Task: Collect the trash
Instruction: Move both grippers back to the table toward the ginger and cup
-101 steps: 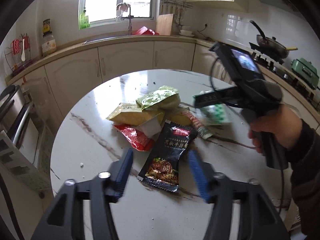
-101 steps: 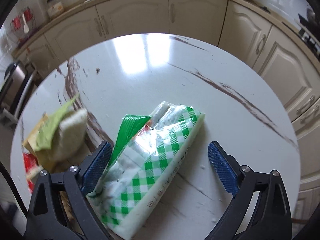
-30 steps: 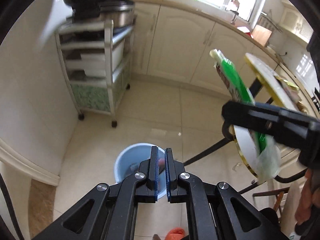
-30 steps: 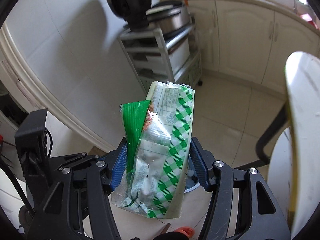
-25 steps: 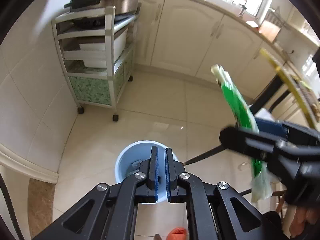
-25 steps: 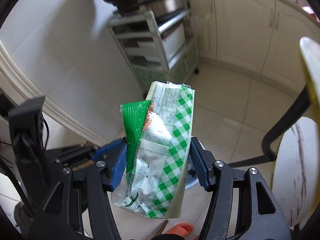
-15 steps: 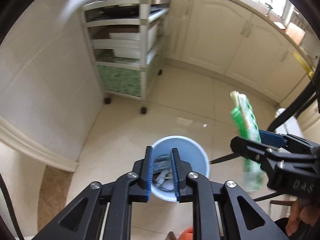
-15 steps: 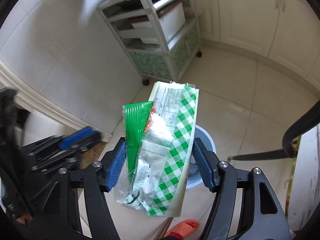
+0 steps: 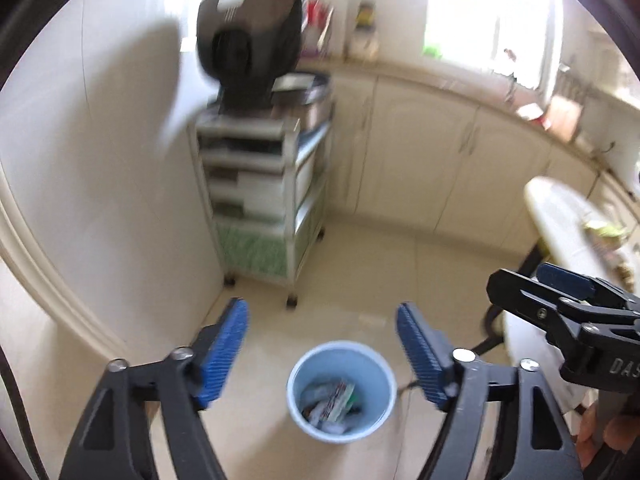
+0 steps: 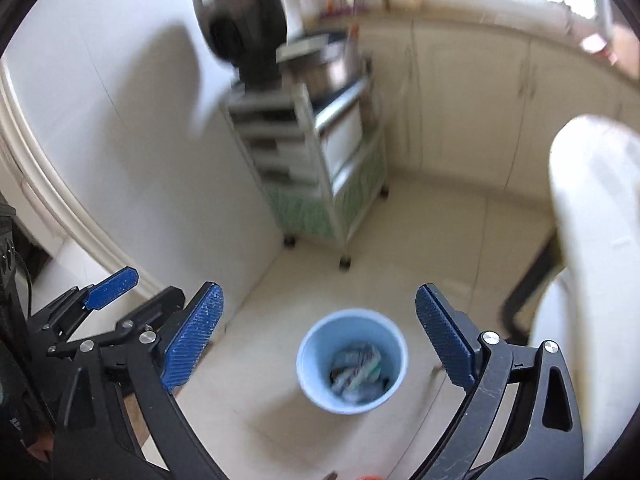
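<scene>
Half a second ago the right gripper [image 10: 318, 344] clamped a green-checked wrapper and the left gripper [image 9: 322, 350] was nearly closed; now both are spread wide and empty, and wrappers [image 10: 358, 368] lie inside the pale blue bin [image 10: 306, 354] on the floor. The bin sits below and between each gripper's fingers, well apart from them. This drop looks finished. More packets [image 9: 604, 230] remain on the round table [image 9: 560, 208] at far right, so the next move probably calls for swinging back there and closing on another piece.
</scene>
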Available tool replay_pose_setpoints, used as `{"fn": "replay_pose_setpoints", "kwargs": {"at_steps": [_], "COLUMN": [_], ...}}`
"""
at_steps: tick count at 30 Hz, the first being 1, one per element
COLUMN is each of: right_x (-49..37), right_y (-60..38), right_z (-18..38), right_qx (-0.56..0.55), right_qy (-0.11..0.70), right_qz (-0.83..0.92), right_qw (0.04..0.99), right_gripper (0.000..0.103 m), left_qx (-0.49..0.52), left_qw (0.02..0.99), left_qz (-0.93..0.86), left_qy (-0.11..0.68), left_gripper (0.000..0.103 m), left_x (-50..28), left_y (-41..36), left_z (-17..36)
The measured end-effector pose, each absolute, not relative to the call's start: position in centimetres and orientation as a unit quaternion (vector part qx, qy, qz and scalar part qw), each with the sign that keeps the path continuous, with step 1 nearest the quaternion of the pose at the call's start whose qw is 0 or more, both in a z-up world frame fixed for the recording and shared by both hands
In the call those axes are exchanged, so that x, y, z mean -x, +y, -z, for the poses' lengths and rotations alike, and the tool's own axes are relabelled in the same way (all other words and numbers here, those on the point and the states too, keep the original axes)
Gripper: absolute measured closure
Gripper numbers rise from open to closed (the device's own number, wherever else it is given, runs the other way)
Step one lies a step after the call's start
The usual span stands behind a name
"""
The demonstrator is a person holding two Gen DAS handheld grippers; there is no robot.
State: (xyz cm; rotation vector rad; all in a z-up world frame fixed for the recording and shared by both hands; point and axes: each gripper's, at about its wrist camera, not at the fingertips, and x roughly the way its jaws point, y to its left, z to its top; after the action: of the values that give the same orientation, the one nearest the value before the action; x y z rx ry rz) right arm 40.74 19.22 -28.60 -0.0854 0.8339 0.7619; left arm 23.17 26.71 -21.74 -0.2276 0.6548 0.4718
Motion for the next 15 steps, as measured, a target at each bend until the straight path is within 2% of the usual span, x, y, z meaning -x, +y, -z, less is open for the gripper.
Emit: {"fn": "replay_pose_setpoints", "kwargs": {"at_steps": [3, 6, 10, 15], "right_x": [-39.1, -38.0, -38.1, -40.2], "right_y": [15.2, 10.5, 4.1, -4.1], "right_z": [24.0, 20.5, 17.9, 17.3], "right_qx": [0.029, 0.025, 0.022, 0.008], "right_qy": [0.350, 0.314, 0.291, 0.299], "right_qz": [-0.350, -0.320, -0.272, -0.196], "right_qw": [0.869, 0.893, 0.917, 0.934], "right_gripper": [0.001, 0.000, 0.000, 0.000], "left_qx": [0.095, 0.074, 0.048, 0.033], "left_qw": [0.933, 0.951, 0.964, 0.967], "left_qz": [-0.210, -0.178, -0.131, -0.076], "left_qy": [0.276, 0.243, 0.227, 0.242], "left_gripper": [0.019, 0.005, 0.005, 0.001], "left_x": [-21.6, -20.9, -20.9, -22.4], "left_y": [23.4, 19.0, 12.5, 7.5], "left_z": [18.4, 15.6, 13.2, 12.7]}}
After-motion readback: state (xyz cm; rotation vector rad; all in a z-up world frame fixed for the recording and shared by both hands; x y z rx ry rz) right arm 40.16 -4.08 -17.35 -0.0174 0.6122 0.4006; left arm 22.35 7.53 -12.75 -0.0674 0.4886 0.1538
